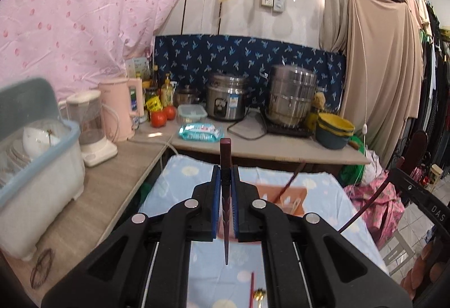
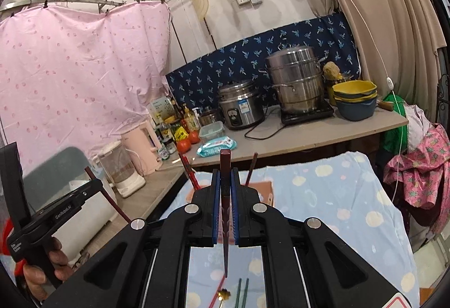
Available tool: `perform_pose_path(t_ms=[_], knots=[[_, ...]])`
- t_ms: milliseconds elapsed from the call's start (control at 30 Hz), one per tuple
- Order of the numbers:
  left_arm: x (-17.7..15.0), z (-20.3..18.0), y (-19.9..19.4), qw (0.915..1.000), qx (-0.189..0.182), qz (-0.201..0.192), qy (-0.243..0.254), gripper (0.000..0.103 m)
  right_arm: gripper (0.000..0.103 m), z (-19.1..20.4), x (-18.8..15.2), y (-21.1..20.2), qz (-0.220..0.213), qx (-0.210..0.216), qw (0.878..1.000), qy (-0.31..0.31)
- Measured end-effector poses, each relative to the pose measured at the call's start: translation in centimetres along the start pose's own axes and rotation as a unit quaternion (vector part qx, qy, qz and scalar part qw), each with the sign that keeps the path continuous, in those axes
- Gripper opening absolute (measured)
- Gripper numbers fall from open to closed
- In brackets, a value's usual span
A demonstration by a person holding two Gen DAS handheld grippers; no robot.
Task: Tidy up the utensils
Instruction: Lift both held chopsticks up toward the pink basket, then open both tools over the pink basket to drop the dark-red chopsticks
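My left gripper [image 1: 225,170] is shut on a dark red chopstick [image 1: 225,150] that stands upright between the blue pads, above the table. My right gripper [image 2: 225,173] is likewise shut on a second dark red chopstick [image 2: 225,161], which also shows at the right edge of the left wrist view [image 1: 365,206]. Ahead and below sits an orange holder [image 1: 292,195] with chopsticks [image 2: 191,171] sticking out of it. Loose on the blue cloth lie a red chopstick [image 1: 252,289], a gold spoon [image 1: 259,294] and a green pair of chopsticks [image 2: 242,291].
The blue patterned cloth [image 2: 337,195] covers the near table. Behind it runs a counter [image 2: 309,136] with a rice cooker [image 1: 226,101], a steel steamer pot [image 1: 292,95], stacked bowls [image 1: 334,129], tomatoes, bottles and a pink kettle. A dish rack [image 1: 36,156] and a blender stand at the left.
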State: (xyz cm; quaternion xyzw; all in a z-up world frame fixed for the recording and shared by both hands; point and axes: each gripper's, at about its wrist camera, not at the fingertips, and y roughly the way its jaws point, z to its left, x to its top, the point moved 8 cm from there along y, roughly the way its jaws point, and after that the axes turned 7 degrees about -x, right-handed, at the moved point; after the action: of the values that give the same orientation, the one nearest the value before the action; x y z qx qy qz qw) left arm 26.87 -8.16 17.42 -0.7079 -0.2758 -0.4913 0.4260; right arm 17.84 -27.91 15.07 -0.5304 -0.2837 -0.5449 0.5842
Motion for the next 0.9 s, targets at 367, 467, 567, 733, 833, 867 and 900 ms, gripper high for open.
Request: perform_pose_path(t_ms=[367, 467, 567, 733, 833, 867, 900], knots=[[7.6, -0.6, 3.7, 0.9978, -0.008, -0.065, -0.009, 0.007, 0.007, 1.8, 6.9, 6.4, -0.045, -0.007, 0.999, 0.008], [8.4, -0.7, 5.3, 0.9976, -0.011, -0.067, -0.011, 0.007, 0.007, 1.8, 7.3, 8.4, -0.043, -0.008, 0.999, 0.011], [7.9, -0.8, 7.1, 0.9983, -0.009, -0.056, -0.010, 0.007, 0.007, 1.7, 7.3, 10.1, -0.038, -0.012, 0.999, 0.009], [5.3, -0.2, 10.2, 0.9997, -0.006, -0.021, -0.015, 0.007, 0.007, 1.0, 5.5, 12.7, -0.009, -0.017, 1.000, 0.008], [3.5, 0.2, 11.7, 0.9998, -0.004, -0.001, -0.018, 0.007, 0.007, 0.7, 3.8, 13.9, 0.010, -0.022, 1.000, 0.004], [3.0, 0.4, 12.1, 0.9998, -0.003, 0.006, -0.020, 0.007, 0.007, 0.6, 3.3, 14.2, 0.015, -0.023, 1.000, 0.003], [2.5, 0.6, 12.5, 0.9997, -0.002, 0.012, -0.022, 0.007, 0.007, 0.5, 2.9, 14.5, 0.020, -0.024, 1.000, 0.001]])
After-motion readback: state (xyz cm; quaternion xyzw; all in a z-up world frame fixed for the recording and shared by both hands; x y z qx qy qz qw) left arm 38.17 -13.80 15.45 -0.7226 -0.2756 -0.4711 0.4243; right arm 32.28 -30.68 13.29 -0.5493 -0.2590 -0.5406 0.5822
